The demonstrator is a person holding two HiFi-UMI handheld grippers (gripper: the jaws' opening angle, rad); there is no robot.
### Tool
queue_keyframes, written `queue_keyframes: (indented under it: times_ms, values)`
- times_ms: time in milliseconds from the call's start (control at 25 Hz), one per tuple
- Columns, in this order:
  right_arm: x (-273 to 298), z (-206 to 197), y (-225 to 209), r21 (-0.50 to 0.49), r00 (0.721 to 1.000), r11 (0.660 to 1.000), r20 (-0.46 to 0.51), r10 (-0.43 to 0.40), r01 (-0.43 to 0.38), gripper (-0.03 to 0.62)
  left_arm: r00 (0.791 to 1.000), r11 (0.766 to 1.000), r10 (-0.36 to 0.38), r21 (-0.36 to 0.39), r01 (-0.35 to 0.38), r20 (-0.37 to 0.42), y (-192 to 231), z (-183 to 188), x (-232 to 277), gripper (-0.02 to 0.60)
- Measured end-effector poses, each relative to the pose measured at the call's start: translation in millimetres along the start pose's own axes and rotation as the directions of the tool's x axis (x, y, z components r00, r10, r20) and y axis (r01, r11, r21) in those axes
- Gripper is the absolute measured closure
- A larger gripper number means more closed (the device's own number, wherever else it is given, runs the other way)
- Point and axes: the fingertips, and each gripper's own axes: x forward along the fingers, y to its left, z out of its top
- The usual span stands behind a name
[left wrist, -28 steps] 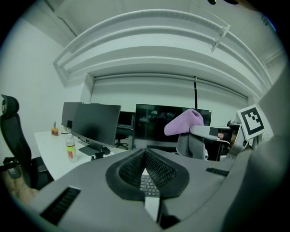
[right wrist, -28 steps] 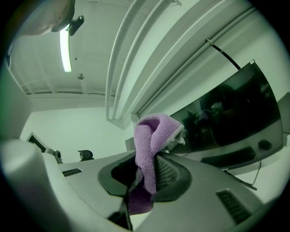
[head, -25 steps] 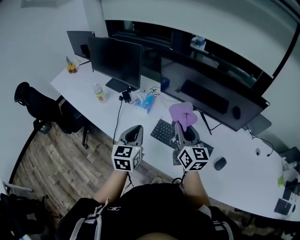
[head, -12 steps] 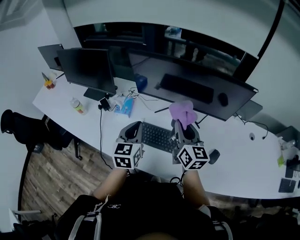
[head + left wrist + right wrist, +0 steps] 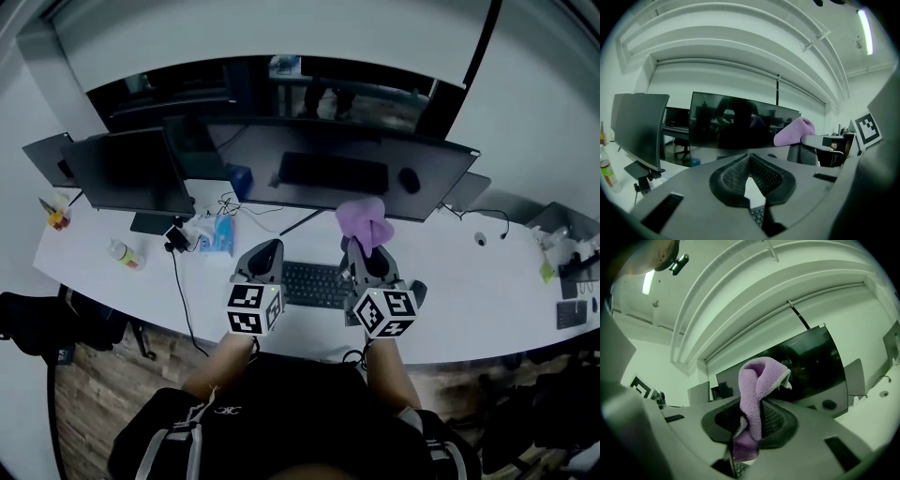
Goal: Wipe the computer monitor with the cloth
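Head view, nearest first: the left tongs (image 5: 268, 248) hang over the table (image 5: 487, 300) edge. Their tips are pressed together with nothing caught between them. Beside them the right tongs (image 5: 362, 248) are clamped on the purple cloth (image 5: 364, 223), which stands up in a loose fold above the tips. Just beyond lies the keyboard (image 5: 314, 283), then the wide dark computer monitor (image 5: 347, 173), with a smaller monitor (image 5: 129, 171) to its left. The cloth is apart from the screen, so wiping has not begun; the step in hand looks like the approach. Next, the right tongs probably need to reach forward over the keyboard and lay the fold lightly against the glass.
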Motion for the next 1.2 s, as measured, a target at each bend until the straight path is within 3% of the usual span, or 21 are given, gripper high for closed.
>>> queue_keyframes:
  times_ms: [200, 360, 800, 1200]
  values:
    - [22, 4, 27, -0.04, 0.998, 0.998, 0.026, -0.051, 0.052, 0.496, 0.994, 0.993, -0.11, -0.032, 0.11, -0.004, 27, 6, 7, 0.569]
    - [54, 15, 59, -0.089, 0.996, 0.994, 0.061, -0.061, 0.066, 0.496, 0.989, 0.989, -0.149, -0.01, 0.15, 0.011, 65, 18, 9, 0.569]
    - [146, 61, 160, -0.275, 0.991, 0.961, 0.132, 0.017, 0.02, 0.497, 0.988, 0.988, -0.146, -0.048, 0.148, 0.042, 173, 28, -5, 0.569]
    - [227, 104, 238, -0.479, 0.99, 0.877, 0.098, 0.101, -0.041, 0.497, 0.991, 0.988, -0.125, -0.082, 0.128, 0.042, 226, 18, -30, 0.569]
